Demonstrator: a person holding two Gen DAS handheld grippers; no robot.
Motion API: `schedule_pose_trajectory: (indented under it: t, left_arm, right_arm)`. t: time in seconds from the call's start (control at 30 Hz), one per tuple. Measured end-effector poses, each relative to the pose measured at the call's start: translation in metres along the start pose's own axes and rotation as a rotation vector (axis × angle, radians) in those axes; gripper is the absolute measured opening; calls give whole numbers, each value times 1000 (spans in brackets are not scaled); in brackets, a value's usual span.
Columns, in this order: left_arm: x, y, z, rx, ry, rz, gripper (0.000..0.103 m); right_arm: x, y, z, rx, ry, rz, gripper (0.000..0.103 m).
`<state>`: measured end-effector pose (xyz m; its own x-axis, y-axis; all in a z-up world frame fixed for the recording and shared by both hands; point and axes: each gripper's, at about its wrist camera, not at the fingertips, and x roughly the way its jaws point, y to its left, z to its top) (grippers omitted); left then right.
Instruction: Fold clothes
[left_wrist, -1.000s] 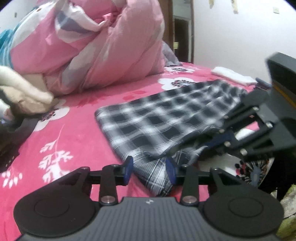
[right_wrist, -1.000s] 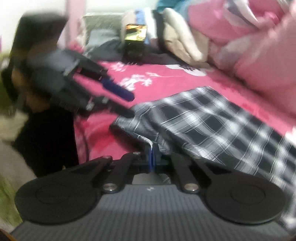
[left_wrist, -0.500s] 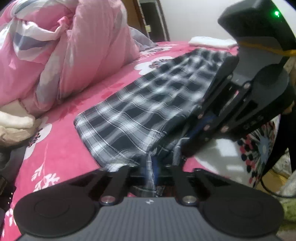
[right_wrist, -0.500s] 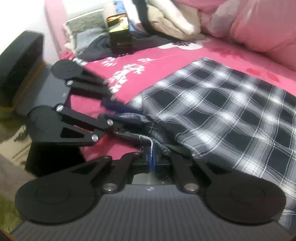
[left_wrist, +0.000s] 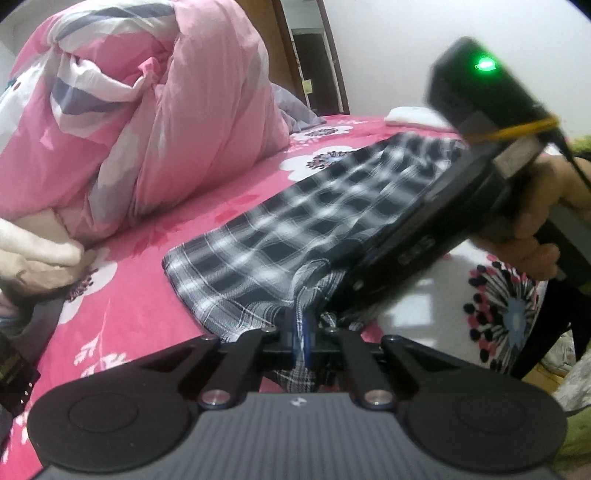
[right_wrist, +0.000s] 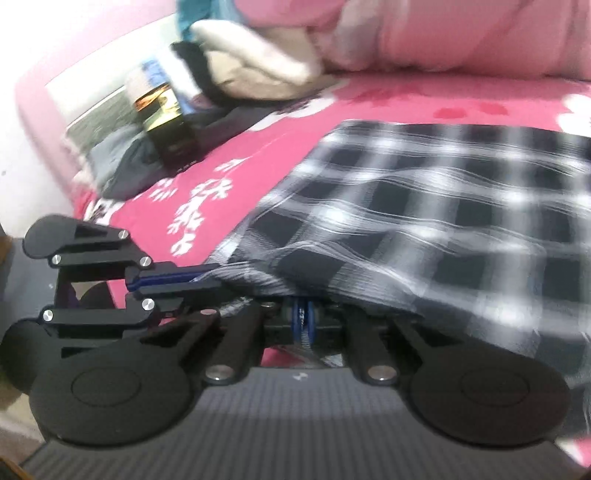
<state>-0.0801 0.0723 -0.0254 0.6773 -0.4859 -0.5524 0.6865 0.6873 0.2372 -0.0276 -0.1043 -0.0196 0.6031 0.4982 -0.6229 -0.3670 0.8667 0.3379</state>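
A black-and-white plaid garment (left_wrist: 314, 225) lies flat on the pink floral bed sheet (left_wrist: 122, 310); it also fills the right wrist view (right_wrist: 424, 218). My left gripper (left_wrist: 302, 332) is shut on the garment's near edge, with cloth pinched between its blue pads. My right gripper (right_wrist: 303, 317) is shut on the same edge, close beside it. In the right wrist view the left gripper (right_wrist: 184, 277) comes in from the left, clamped on the hem. In the left wrist view the right gripper's body (left_wrist: 461, 206) covers the garment's right part.
A bunched pink quilt (left_wrist: 155, 110) is piled at the back left. Cream clothes (right_wrist: 251, 70), dark clothes (right_wrist: 136, 162) and a gold-black box (right_wrist: 166, 125) lie at the bed's far end. A white folded cloth (left_wrist: 413, 118) lies far off. The bed edge is near both grippers.
My left gripper was open a second ago and has shut on the garment's near edge. Both grippers have drawn close together at that edge and the hem is lifted slightly.
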Motion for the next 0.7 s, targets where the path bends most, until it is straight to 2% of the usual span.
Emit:
schedule_pose_trajectory:
  t: [0.07, 0.13, 0.17, 0.23, 0.3, 0.33, 0.37, 0.43, 0.47, 0.6, 0.7]
  left_arm:
    - [1, 2, -2, -9, 0, 0, 4]
    - [1, 2, -3, -15, -3, -2, 4]
    - [0, 3, -3, -17, -4, -2, 4]
    - [1, 4, -3, -25, -5, -5, 4]
    - [0, 5, -3, -30, -7, -7, 4]
    - [0, 6, -3, -32, -9, -8, 4]
    - [-1, 6, -2, -31, -10, -8, 4]
    - [-2, 6, -1, -29, -12, -10, 4]
    - [-3, 6, 0, -29, -13, -12, 4]
    - [-8, 7, 4, -29, -26, -17, 4]
    - [-10, 8, 4, -35, -28, -20, 4]
  right_arm:
    - [-13, 4, -7, -6, -39, -43, 14]
    - [-28, 9, -14, -35, -78, -66, 37]
    - [-35, 12, -18, -53, -97, -75, 44]
    - [-52, 21, -26, -118, -153, -85, 46]
    - [-62, 30, -36, -191, -199, -68, 45]
    - [-55, 31, -36, -192, -187, -53, 42]
    - [-48, 32, -36, -192, -173, -38, 30]
    - [-34, 33, -36, -190, -145, -7, 13]
    - [-26, 33, -36, -190, -132, 9, 10]
    - [2, 30, -21, -124, -145, 91, 7]
    - [25, 37, -22, -120, -144, 95, 7]
